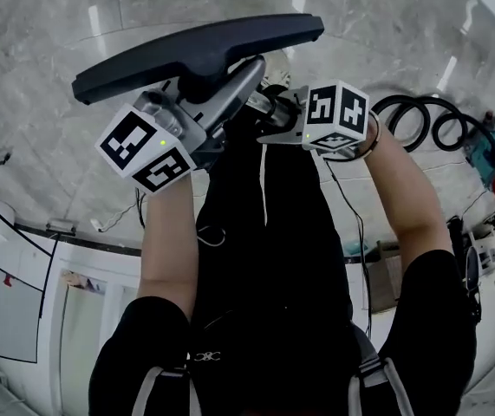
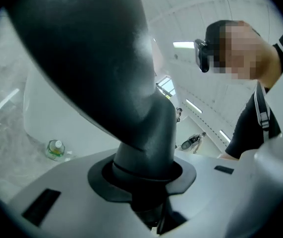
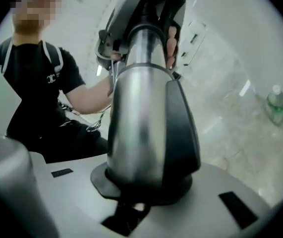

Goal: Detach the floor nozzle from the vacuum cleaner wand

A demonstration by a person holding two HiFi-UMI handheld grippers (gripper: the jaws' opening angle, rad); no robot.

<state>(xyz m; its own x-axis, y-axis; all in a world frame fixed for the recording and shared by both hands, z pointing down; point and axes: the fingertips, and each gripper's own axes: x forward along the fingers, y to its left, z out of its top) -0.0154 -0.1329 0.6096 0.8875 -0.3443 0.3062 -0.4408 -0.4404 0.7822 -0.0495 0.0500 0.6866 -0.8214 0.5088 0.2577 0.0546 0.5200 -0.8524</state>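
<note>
Both pairs of jaws are clamped. The left gripper (image 2: 146, 185) pinches the rounded neck of the matte black floor nozzle (image 1: 197, 47); the right gripper (image 3: 142, 190) squeezes the smooth, silvery wand (image 3: 139, 123).

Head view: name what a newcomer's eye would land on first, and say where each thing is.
The dark floor nozzle stands out first, held crosswise near the top, over the marble floor. Just below, the left tongs grip its neck and the right tongs clamp the silver wand. At far right a coiled black hose lies beside a teal machine.
</note>
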